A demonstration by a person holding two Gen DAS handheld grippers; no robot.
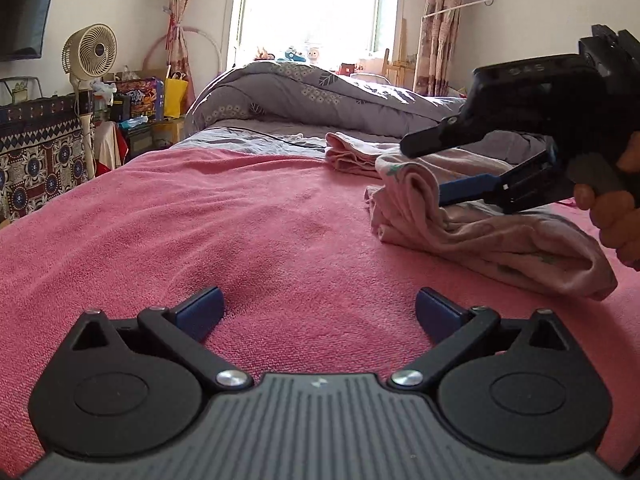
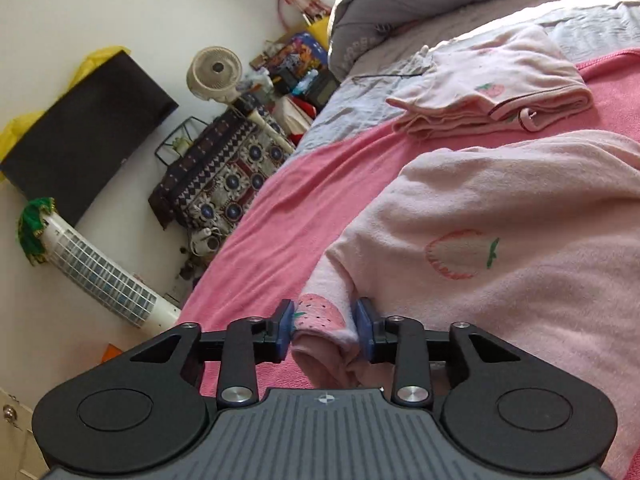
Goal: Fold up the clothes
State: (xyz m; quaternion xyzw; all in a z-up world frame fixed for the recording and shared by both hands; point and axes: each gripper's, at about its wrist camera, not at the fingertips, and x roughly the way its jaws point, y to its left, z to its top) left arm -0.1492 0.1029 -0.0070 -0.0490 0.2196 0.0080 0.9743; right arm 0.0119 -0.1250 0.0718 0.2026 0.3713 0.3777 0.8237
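Left wrist view had the left tongs (image 1: 319,310) low over the pink blanket (image 1: 200,216), jaws spread wide with nothing between the blue pads (image 1: 200,312), only bare terry cloth ahead of them. Off to their right, and a little further up the bed, lay the pale pink garment (image 1: 480,224), bunched into a loose roll. The right tongs (image 1: 432,172) came in from the right edge, one black finger riding above the roll and the blue-tipped one pushed into its fold, a hand (image 1: 612,216) wrapped round the handle. Beyond that roll, further from the left tongs, a second folded pink garment (image 1: 352,156) sat near the blanket's far edge, and past it a grey quilt (image 1: 304,92) was heaped below the bright window (image 1: 316,4). Far left stood a cream fan (image 1: 89,53).

Right wrist view, and the picture was tilted. The right tongs (image 2: 325,330) were clamped on a rolled edge of the pale pink garment (image 2: 500,260), a strawberry print sitting right between the pads (image 2: 365,330), the cloth pinched on both sides. The rest of that garment spread ahead and to the right of the jaws, an outlined strawberry on its upper face. Further ahead, apart from it, the folded pink garment (image 2: 492,84) lay across the edge of the pink blanket (image 2: 288,220). Off to the left of the tongs were the fan (image 2: 216,70) and a white tower heater (image 2: 108,276) against the wall.
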